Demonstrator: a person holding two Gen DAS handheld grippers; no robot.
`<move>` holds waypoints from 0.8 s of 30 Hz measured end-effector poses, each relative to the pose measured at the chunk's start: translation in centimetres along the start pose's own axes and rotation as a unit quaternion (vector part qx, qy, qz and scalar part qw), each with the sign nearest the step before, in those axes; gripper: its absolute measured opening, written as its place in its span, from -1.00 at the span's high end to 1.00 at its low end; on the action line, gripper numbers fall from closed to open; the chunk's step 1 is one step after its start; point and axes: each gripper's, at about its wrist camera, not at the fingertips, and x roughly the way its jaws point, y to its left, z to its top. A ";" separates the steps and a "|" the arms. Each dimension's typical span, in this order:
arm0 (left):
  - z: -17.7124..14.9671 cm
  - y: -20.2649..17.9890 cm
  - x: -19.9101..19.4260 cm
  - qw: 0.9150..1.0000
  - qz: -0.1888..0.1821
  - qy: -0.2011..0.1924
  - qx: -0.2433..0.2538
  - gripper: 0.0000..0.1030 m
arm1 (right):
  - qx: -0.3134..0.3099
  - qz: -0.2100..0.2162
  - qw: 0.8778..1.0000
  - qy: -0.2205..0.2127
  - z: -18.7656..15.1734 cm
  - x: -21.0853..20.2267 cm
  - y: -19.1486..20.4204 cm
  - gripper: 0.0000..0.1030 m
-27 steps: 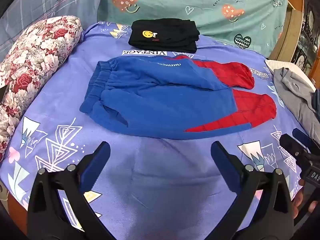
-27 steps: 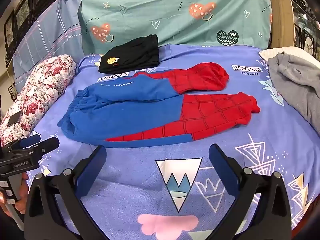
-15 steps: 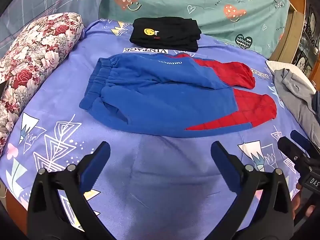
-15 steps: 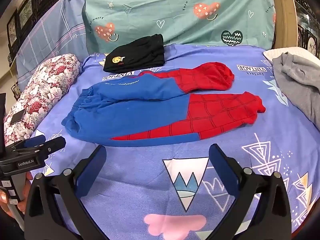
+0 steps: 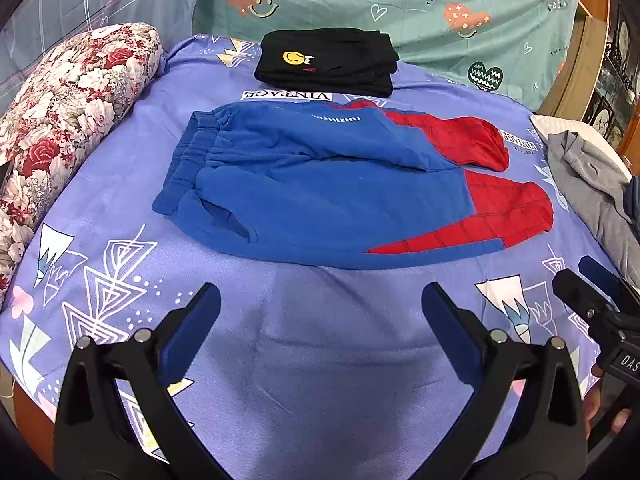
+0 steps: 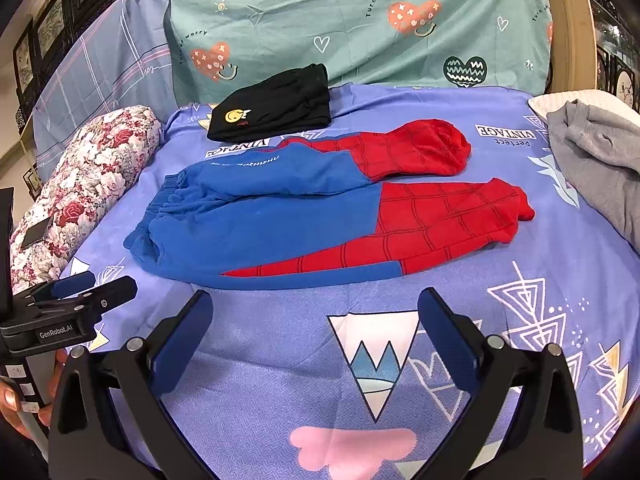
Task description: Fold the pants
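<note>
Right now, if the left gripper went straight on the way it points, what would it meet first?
Probably the bare bedsheet. The open left gripper tilts down at the sheet just short of the pants, with nothing between its fingers. Depth is unclear, so it might reach the pants' near edge instead.

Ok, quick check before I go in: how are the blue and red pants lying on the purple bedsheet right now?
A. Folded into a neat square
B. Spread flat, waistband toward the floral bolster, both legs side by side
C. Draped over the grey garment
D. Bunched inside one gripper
B: the blue and red pants lie flat on the purple bedsheet, waistband toward the floral bolster, both red legs side by side, unfolded.
</note>
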 end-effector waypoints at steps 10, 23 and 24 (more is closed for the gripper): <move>-0.4 -0.2 0.1 1.000 0.001 0.005 0.002 -0.96 | -0.003 -0.010 1.000 -0.002 -0.1 -0.2 0.1 -0.97; -0.5 -0.3 0.2 1.000 0.000 0.009 0.002 -0.96 | -0.007 -0.002 1.000 0.003 -0.1 0.2 0.5 -0.97; -0.5 -0.3 0.2 1.000 0.000 0.009 0.002 -0.96 | -0.007 -0.001 1.000 0.004 -0.1 0.3 0.5 -0.97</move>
